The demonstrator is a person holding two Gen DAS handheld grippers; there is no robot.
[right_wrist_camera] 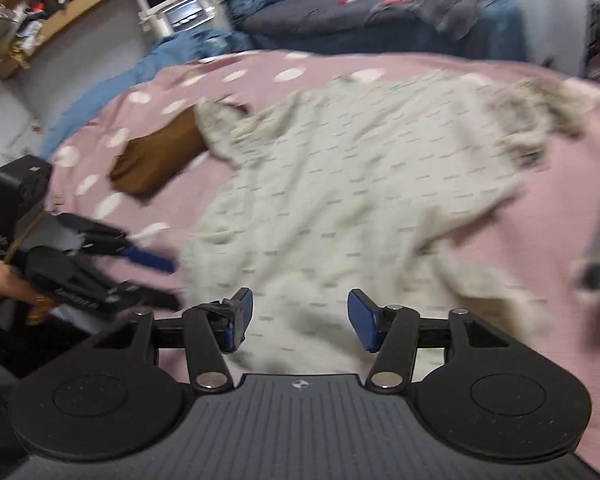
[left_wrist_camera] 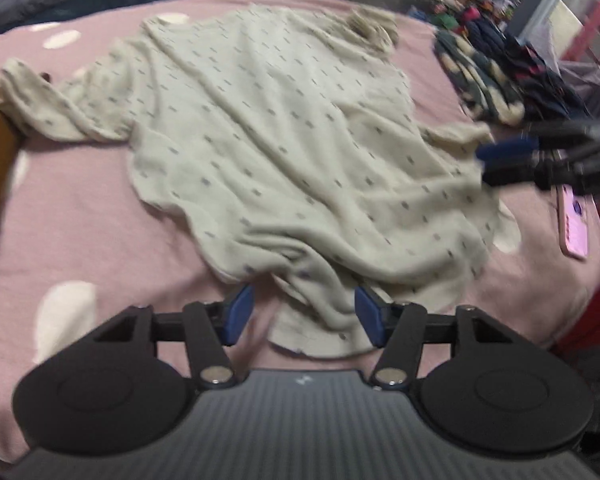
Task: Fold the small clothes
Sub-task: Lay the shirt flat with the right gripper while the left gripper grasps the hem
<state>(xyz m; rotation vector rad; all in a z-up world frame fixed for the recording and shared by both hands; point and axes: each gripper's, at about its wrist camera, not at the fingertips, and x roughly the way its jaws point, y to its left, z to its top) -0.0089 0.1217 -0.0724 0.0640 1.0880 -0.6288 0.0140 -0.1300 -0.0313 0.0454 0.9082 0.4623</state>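
Covering most of the view was the bed (left_wrist_camera: 80,208), its pink spread dotted white, and on it lay the cream garment (left_wrist_camera: 284,152), a small speckled top spread out but heavily rumpled, one sleeve trailing off toward a brown cushion (right_wrist_camera: 160,160) at the far side, a fuzzy collar or hood at the top end. A pile of dark clothes (left_wrist_camera: 500,68) sat beyond the far corner, and a pink phone (left_wrist_camera: 574,224) rested near the bed edge. The left gripper (left_wrist_camera: 304,312) hovered at the near hem, jaws wide apart with a fold of cloth lying between the blue pads but not pinched. The right gripper (right_wrist_camera: 298,316) stood over the garment's side edge, jaws likewise parted and holding nothing; motion blur suggested it was travelling. Judged as an early step: smoothing and squaring the top ahead of any fold. To do it well, each gripper would likely need a single layer at a hem corner, closing fully before lifting, then a low even pull outward to clear the wrinkles. Bunched cloth at the left jaws risked a grab of two layers. Sleeve probably wanted straightening first.
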